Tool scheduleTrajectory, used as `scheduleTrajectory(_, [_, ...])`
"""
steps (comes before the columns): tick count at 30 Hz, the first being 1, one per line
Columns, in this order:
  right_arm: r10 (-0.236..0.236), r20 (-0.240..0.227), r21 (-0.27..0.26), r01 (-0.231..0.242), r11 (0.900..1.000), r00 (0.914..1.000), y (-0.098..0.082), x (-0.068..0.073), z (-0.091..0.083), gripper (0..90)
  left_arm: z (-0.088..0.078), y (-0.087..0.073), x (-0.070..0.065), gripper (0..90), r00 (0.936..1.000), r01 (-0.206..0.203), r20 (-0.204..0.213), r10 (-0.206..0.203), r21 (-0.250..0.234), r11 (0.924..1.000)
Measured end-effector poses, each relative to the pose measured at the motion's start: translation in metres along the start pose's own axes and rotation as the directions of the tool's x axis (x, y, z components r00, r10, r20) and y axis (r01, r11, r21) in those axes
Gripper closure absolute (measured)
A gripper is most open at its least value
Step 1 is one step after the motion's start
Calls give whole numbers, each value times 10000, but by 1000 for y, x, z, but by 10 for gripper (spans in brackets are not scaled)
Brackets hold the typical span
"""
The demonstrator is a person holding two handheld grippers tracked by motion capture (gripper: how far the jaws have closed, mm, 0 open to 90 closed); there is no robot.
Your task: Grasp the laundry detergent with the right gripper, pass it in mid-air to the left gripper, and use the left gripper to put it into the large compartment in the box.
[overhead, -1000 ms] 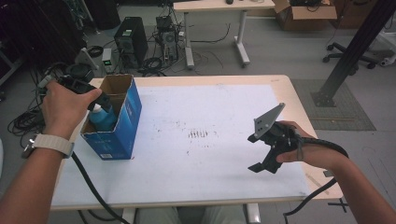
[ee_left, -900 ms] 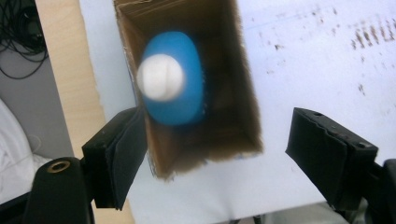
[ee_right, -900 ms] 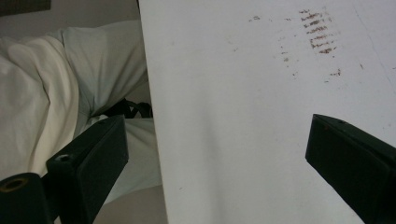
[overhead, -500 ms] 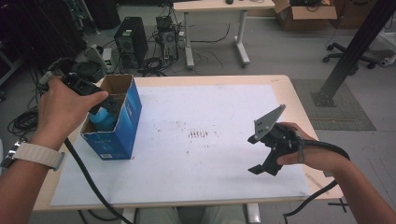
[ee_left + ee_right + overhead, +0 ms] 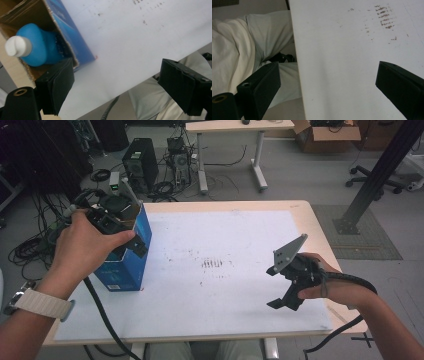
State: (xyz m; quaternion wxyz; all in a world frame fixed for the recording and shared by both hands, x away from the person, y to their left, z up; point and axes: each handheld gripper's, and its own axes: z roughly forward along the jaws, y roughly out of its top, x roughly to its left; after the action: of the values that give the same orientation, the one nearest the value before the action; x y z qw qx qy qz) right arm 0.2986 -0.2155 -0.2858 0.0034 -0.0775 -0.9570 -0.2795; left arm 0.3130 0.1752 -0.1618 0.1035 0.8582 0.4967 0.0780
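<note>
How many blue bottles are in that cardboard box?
1: a blue plastic bottle with a white cap lies inside the open blue cardboard box at the table's left edge. More may be hidden deeper inside.

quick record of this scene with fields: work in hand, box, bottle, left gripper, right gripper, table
work in hand: blue bottle left in the open box, as it looks
box: blue box, top open, at the table's left edge
bottle: blue bottle with a white cap, inside the box
left gripper: left gripper above the box, jaws just opened wider, nothing between them
right gripper: right gripper open, empty, over the table's right part
table: white table with dark scuff marks near the middle
</note>
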Motion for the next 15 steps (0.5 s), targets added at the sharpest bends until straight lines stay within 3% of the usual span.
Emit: scheduleTrajectory(15, [32,48,-17,-32,10000,10000,-2,2,-1,57,-1,5,-29,57,9970,-705,306,706,-50,9975])
